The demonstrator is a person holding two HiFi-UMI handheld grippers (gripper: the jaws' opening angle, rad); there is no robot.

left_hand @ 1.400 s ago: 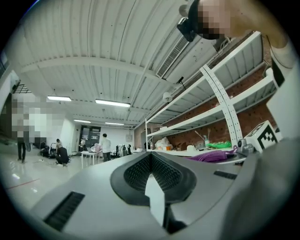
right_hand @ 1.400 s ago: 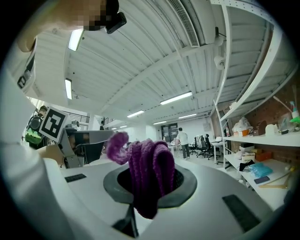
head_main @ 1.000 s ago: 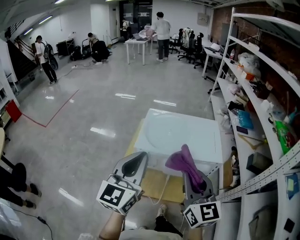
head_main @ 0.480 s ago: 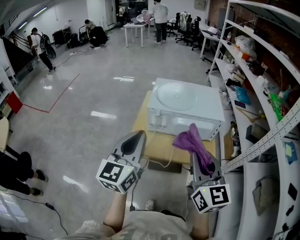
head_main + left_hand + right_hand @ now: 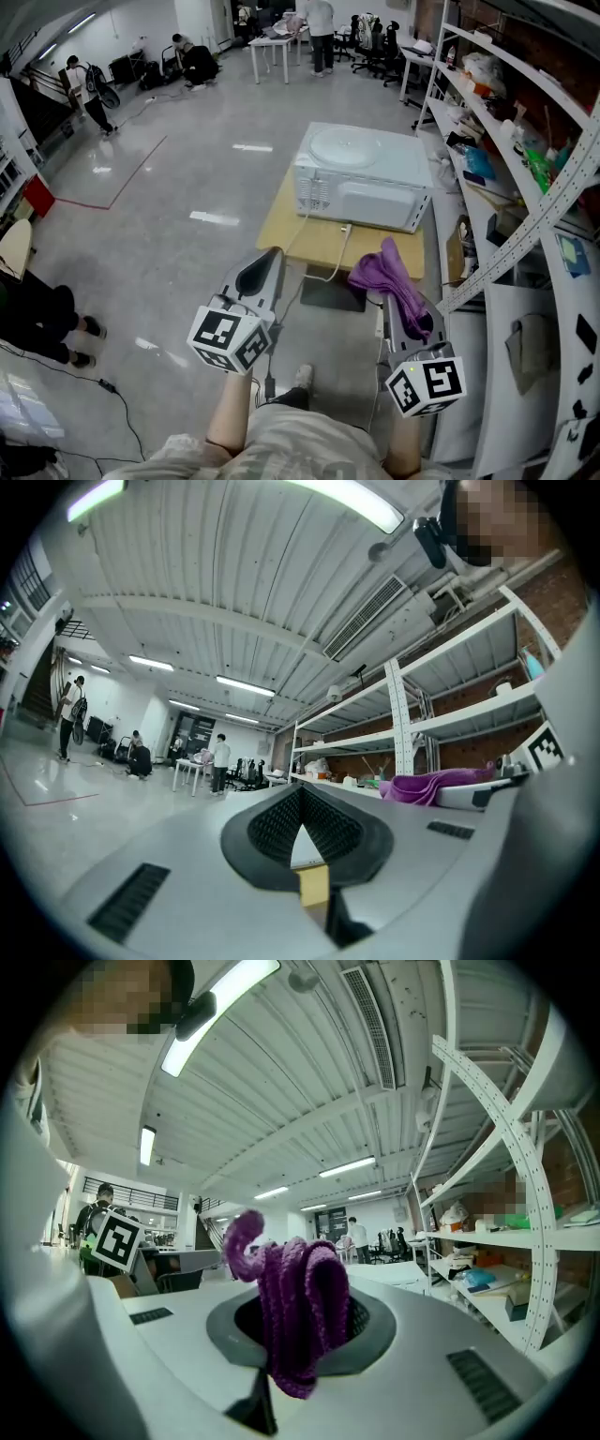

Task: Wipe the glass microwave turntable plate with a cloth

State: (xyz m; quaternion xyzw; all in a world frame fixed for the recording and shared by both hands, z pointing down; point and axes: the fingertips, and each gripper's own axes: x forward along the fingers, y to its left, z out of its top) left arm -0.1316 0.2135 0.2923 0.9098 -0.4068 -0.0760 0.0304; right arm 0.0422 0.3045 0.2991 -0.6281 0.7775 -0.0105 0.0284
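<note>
The glass turntable plate (image 5: 345, 147) lies on top of the white microwave (image 5: 375, 192), which stands on a low wooden table (image 5: 281, 230), well apart from both tongs. The right gripper (image 5: 388, 302) pinches a purple cloth (image 5: 300, 1321); the left gripper (image 5: 267, 261) is pressed together, empty. Wiping looks not yet begun: approach and every stroke remain.

Left tongs (image 5: 269, 255) together; right tongs (image 5: 386, 298) clamped
</note>
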